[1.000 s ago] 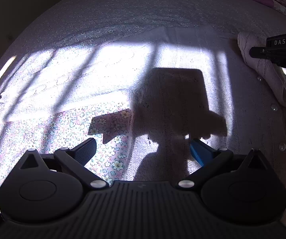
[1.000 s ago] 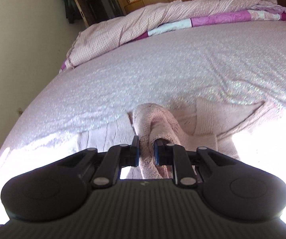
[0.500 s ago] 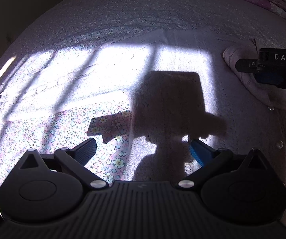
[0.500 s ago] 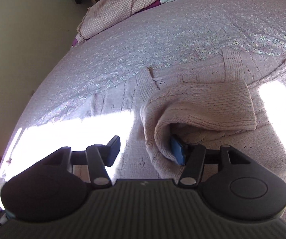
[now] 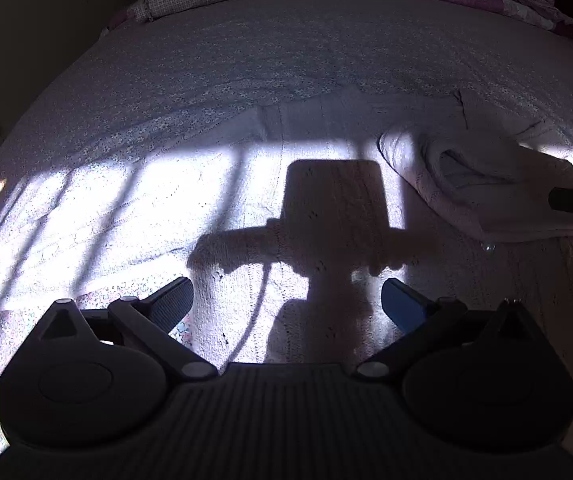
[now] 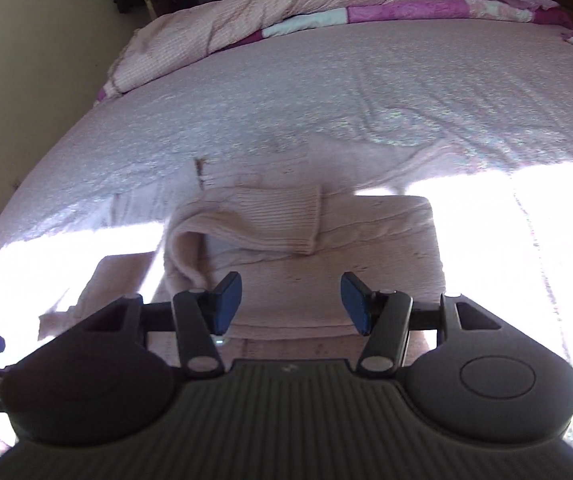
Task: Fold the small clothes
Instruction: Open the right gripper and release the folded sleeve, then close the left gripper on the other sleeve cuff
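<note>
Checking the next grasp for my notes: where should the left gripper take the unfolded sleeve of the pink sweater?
Probably at the sleeve's far left end, from above, fingers across its width: it lies flat and spread on the bed, while the other sleeve is already folded over the body.

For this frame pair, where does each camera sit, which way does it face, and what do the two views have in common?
Left wrist: on the left gripper, looking forward and down at the sunlit pink sweater on the bed; its own open fingers show, plus the gripper's shadow.
Right wrist: on the right gripper, facing the headboard end over the folded sleeve; its own open fingers show.
Shared: the sweater, the folded sleeve, the bed and the rumpled quilt.
</note>
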The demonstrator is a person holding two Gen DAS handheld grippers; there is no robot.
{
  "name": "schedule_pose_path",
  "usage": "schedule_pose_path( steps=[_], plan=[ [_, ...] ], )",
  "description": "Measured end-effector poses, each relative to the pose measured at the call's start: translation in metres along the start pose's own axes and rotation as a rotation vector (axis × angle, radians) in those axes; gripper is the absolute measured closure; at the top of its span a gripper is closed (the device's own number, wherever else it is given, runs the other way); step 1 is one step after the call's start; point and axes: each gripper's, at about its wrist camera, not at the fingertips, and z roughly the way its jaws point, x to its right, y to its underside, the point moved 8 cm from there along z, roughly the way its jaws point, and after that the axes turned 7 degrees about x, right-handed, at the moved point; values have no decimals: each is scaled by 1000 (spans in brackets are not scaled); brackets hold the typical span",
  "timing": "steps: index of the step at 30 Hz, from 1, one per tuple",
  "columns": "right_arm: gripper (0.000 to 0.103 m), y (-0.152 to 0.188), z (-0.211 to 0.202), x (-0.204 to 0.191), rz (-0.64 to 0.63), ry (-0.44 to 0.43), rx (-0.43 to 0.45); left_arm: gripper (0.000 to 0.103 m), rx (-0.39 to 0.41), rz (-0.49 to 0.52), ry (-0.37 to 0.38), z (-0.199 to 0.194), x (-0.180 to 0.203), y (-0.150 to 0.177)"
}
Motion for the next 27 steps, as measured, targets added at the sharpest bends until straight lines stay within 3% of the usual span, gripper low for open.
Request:
schedule_pose_path(
  steps=[7, 11, 19, 27],
  plan=[
    [47, 9, 7, 54, 59, 96, -41, 0, 40, 129, 13, 18, 50, -33],
    [47, 14, 6, 56, 29, 83, -22, 0, 49, 181, 58, 35, 82, -48],
    [46, 13, -2, 58, -3, 154, 28, 0, 91, 350, 122, 78, 144, -71],
    [45, 25, 9, 69, 27, 122, 15, 26, 144, 465, 162, 107, 189, -70]
  ],
)
